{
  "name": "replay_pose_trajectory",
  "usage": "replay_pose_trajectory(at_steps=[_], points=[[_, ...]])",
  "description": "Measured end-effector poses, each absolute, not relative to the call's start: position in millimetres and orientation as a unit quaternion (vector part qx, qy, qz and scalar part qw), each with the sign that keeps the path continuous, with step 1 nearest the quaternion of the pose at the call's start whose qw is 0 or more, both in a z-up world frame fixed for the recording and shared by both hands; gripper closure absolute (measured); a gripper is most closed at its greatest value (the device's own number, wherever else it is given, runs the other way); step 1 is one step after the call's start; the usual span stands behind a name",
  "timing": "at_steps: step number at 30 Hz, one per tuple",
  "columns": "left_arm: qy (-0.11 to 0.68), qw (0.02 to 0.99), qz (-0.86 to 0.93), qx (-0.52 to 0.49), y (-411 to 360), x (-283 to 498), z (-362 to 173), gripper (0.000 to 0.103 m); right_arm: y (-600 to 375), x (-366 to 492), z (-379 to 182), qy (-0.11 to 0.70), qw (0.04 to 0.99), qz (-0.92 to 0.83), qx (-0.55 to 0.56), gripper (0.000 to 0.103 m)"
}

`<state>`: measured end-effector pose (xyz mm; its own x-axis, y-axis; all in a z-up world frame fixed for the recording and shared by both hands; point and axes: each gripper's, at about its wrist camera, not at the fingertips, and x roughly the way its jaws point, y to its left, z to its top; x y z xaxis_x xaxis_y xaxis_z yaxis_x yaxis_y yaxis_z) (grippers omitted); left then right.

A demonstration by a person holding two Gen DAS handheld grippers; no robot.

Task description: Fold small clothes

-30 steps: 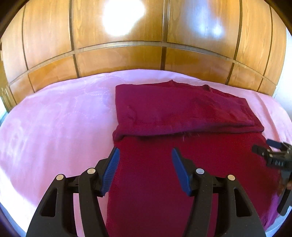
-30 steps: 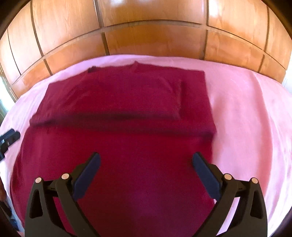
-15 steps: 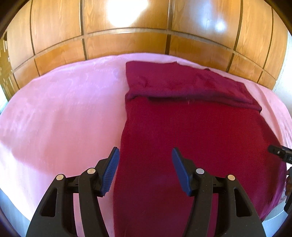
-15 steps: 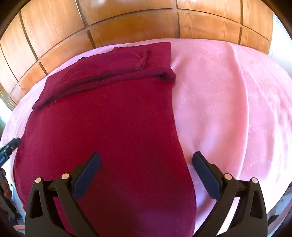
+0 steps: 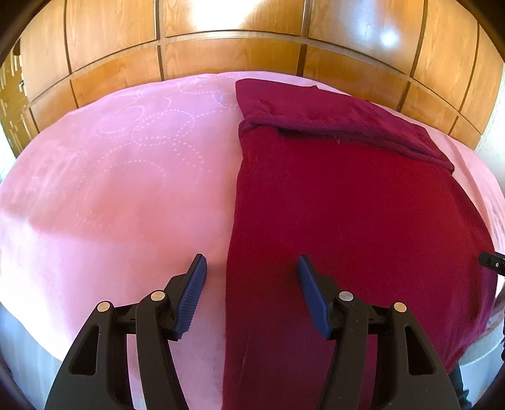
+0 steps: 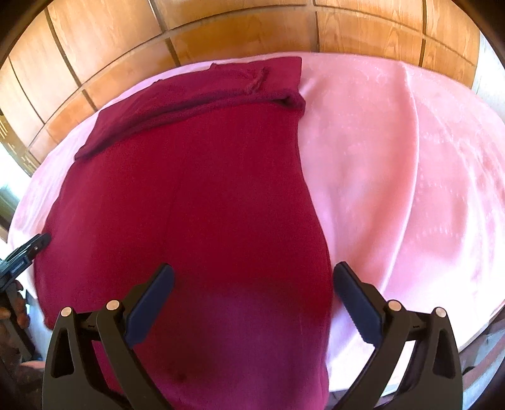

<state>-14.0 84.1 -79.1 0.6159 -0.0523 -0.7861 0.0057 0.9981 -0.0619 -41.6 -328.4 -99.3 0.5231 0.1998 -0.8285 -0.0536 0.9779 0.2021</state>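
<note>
Fingers of the left hand-held gripper (image 5: 251, 277), black with ribbed blue pads (image 5: 193, 293), stand spread apart at the bottom of the left wrist view and grasp nothing. The left pad hangs over bare bedspread; the right pad lies over cloth, so the garment's left edge runs up between the two. That garment, a dark red knitted sweater (image 5: 347, 214), fills the right half of this frame, lying flat with its far end folded back on itself into a thicker band near the upper right. Under it is the pink bedspread with dotted circle patterns (image 5: 126, 176), which covers the bed across the left half. Beyond the bed, a wall of glossy brown wooden panels (image 5: 227, 28) spans the top.

In the right wrist view, the right hand-held gripper (image 6: 252, 290) is likewise released, its fingers wide apart at the bottom centre. Its left pad sits over the sweater (image 6: 195, 195), and its right pad is over the bedspread (image 6: 394, 164) just beside the garment's right edge. The sweater occupies the left and centre here, the folded band at the upper left. The other gripper's black tip shows at the left edge.
</note>
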Motion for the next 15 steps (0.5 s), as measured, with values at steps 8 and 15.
replay_pose_trajectory(at_steps=[8, 15], points=[[0.486, 0.869, -0.075, -0.058, 99, -55, -87, 0.049, -348, -85, -111, 0.537, 0.83, 0.102, 0.114, 0.017], [0.497, 0.855, -0.131, -0.069, 98, -64, -85, 0.096, -349, -90, -120, 0.557, 0.818, 0.103, 0.096, 0.092]])
